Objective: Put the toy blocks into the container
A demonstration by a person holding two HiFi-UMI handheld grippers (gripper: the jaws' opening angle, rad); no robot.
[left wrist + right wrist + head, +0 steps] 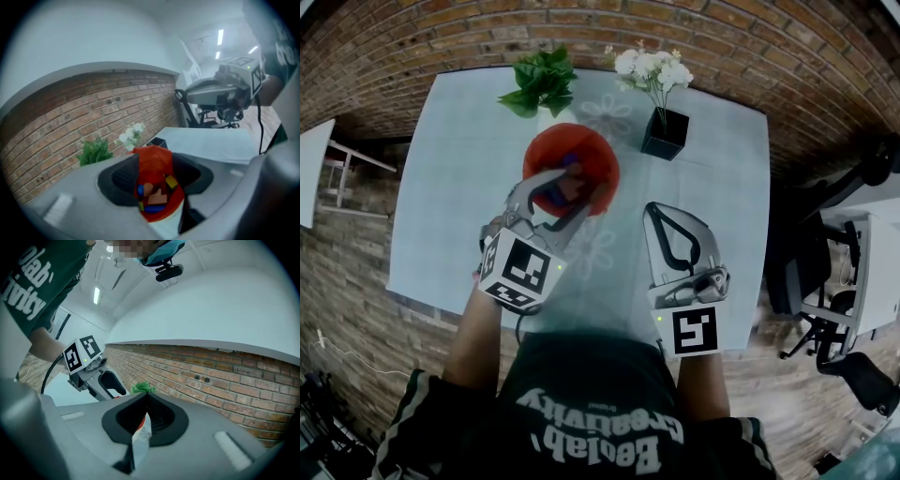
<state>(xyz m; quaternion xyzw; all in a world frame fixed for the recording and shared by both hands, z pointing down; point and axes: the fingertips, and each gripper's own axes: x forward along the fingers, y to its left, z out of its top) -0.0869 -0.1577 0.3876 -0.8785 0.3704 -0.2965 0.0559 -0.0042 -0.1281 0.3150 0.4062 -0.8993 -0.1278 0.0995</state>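
Left gripper [562,187] hangs over the container [598,150] with its jaws well apart and nothing gripped. Its own view looks straight down the gap [157,176] into the red bowl [155,158]. Right gripper [656,214] is off to the right of the container, over bare table [441,178]. Its jaws meet at the tips with nothing between them [144,401], and only a thin sliver of tabletop shows lower down in the slit.

Blocks [154,196] lie piled together inside the container: a blue one at the front, a yellow one to the right, tan pieces in the middle and a bit of green at the left edge. In the head view the left gripper covers most of the bowl's left half, and a patch of blue shows between its jaws.

Container stands on the table near the middle, a little toward the far edge. Behind it to the left is a leafy green plant [539,80]. Behind it to the right white flowers [654,67] rise from a black square pot [666,133]. Both stand apart from the bowl.

Beyond the table's far edge is red brick [741,47]. A dark office chair [816,244] is off to the right of the table. At the near edge the person's forearms and a dark green shirt [600,412] with white print fill the bottom of the head view.
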